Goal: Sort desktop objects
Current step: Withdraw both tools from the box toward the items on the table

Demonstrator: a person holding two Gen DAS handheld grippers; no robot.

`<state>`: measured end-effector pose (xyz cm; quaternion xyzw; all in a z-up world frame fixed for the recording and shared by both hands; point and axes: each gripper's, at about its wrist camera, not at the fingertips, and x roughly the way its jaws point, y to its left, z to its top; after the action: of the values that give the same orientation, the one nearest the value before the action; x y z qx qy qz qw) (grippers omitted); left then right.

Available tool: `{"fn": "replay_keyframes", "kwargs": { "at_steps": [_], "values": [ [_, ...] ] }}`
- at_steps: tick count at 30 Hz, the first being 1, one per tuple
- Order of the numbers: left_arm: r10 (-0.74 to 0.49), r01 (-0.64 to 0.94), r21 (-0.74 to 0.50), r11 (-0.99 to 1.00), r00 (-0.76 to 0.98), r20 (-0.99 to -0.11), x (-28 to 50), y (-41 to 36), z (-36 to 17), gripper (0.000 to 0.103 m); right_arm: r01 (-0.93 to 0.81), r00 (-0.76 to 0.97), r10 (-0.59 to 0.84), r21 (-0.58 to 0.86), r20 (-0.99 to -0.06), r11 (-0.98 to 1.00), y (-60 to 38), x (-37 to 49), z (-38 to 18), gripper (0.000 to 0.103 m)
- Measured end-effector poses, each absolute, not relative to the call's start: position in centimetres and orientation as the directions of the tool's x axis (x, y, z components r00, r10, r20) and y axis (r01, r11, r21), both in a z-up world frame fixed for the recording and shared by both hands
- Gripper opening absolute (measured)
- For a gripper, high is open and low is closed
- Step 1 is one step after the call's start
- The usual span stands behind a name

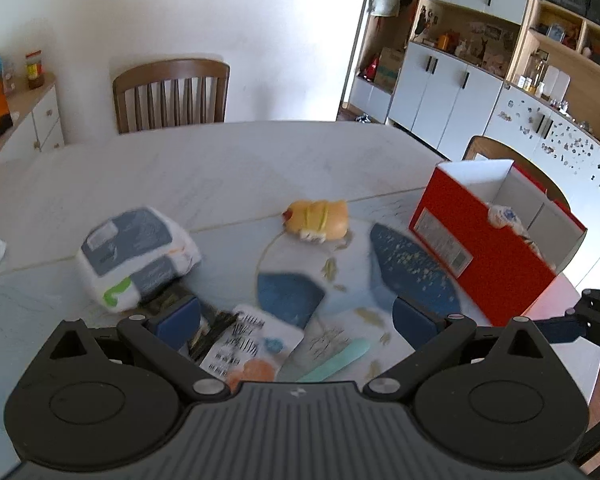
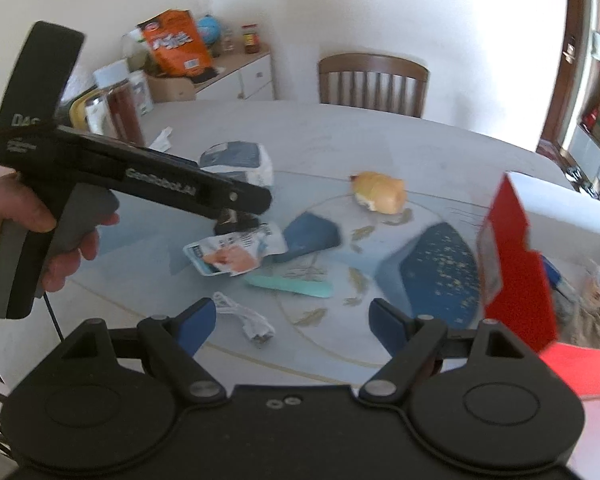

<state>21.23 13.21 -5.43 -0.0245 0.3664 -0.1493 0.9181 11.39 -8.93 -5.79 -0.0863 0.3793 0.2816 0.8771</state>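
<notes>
Jaws of the left hand-held gripper (image 1: pixel 296 316) stand wide with nothing between the blue pads; we read those of the right hand-held gripper (image 2: pixel 292 322) the same way, wide and empty. Below the left one lie a torn snack packet (image 1: pixel 252 344) and a small dark object (image 1: pixel 214 328) that is too blurred to name, with a teal strip (image 1: pixel 336 360) just beside the packet. Nearest the right one lies a white cable (image 2: pixel 246 318), coiled loosely on the desk (image 1: pixel 220 168). Farther out we see a tissue pack (image 1: pixel 136 256), a hot-dog toy (image 1: pixel 320 220), and a red box (image 1: pixel 480 248) at the right that already holds some wrapped items. In the right wrist view, a hand (image 2: pixel 40 224) carries the left tool above the packet. We judge three risks here. Both tools hang over the same cluster, so they could knock together. The packet is thin and flat, so the pads may slide over it or nip the teal strip with it. The cable is limp, so a grip on one loop could let the rest trail and drag neighbours, or snag on the box's rim.
</notes>
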Motion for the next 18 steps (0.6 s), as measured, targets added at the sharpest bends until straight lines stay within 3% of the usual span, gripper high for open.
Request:
{"fn": "replay_keyframes", "kwargs": {
  "at_steps": [18],
  "values": [
    [-0.318, 0.298, -0.158, 0.941, 0.630, -0.709, 23.0, 16.0, -11.3, 0.103, -0.635, 0.527, 0.437, 0.003, -0.729, 0.772, -4.4, 11.9, -10.5, 0.082]
  ]
}}
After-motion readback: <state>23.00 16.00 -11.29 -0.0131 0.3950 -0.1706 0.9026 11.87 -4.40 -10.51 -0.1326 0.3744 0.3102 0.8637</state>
